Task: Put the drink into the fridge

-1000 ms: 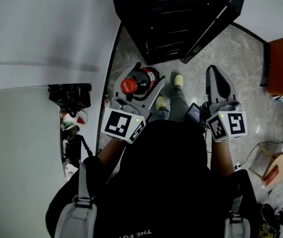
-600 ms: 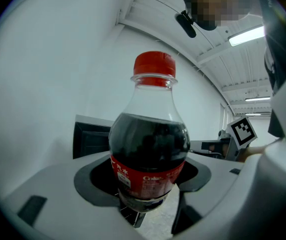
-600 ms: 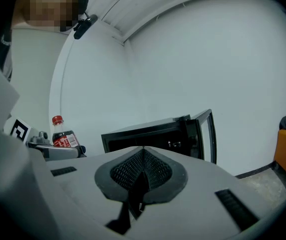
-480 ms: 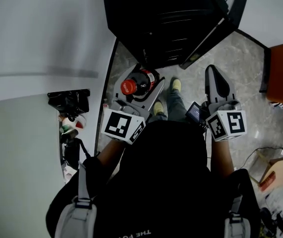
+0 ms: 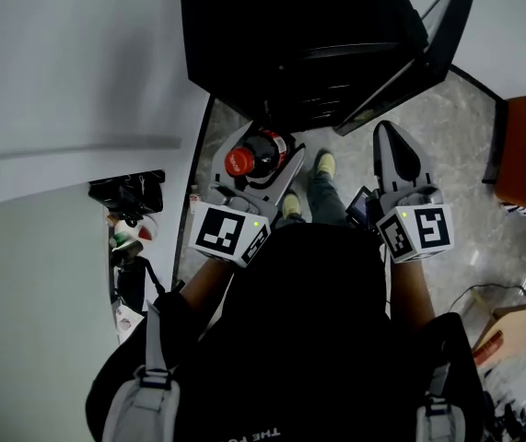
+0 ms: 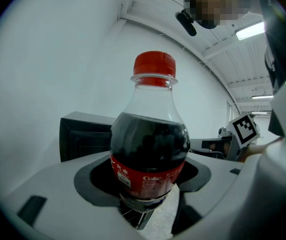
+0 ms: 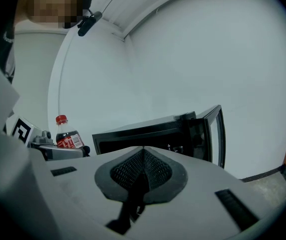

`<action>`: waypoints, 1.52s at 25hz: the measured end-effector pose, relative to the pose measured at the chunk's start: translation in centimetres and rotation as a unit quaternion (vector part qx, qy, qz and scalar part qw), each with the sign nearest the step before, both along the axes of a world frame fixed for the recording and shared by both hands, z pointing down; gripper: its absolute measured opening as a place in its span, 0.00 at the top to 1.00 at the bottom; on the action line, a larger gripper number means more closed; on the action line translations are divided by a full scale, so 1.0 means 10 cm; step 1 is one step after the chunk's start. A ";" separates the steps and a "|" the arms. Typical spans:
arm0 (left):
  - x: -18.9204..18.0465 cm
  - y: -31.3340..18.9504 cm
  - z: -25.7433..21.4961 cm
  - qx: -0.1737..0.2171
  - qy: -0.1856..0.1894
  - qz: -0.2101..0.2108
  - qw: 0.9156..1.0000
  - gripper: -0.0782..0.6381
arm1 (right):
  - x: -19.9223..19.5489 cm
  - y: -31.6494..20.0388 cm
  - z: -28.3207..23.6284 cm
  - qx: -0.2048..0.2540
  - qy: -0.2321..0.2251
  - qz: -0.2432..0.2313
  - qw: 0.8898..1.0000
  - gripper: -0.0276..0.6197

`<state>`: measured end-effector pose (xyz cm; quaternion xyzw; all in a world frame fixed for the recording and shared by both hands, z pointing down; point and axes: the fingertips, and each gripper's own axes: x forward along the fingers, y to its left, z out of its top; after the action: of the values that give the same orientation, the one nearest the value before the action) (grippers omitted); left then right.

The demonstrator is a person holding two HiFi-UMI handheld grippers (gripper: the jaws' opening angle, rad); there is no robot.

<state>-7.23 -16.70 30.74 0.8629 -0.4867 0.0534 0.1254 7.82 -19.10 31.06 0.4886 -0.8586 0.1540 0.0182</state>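
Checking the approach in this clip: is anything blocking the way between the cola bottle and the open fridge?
Nothing visible does. The cola bottle, clamped in the left gripper, faces the fridge, whose door stands open to the right. The right gripper, shut and empty, is off to the right of that path.

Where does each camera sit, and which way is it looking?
Head view: on the person's head, looking steeply down at the fridge and floor; shows torso, feet, left gripper shut on the bottle, right gripper shut.
Left gripper view: on that gripper, looking along its jaws at the clamped bottle; right gripper's cube at right.
Right gripper view: on that gripper, looking past its shut jaws at the open fridge; left gripper at left.
Shared: all three show bottle and fridge.
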 end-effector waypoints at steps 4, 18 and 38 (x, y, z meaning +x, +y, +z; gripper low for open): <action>0.06 -0.13 0.03 -0.004 0.000 -0.003 1.000 0.45 | 0.03 -0.13 0.03 -0.004 0.005 -0.008 1.000 0.94; 0.19 -0.48 0.18 -0.015 -0.008 -0.008 1.000 0.45 | 0.05 -0.48 0.11 -0.004 0.016 -0.041 0.999 0.94; 0.15 -0.73 0.53 -0.037 -0.017 -0.042 0.998 0.45 | -0.04 -0.73 0.35 -0.018 0.038 -0.078 0.996 0.94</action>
<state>-5.69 -24.04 36.00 0.8354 -0.5223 0.0807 0.1507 7.40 -26.41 34.57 0.4250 -0.8900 0.1488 0.0719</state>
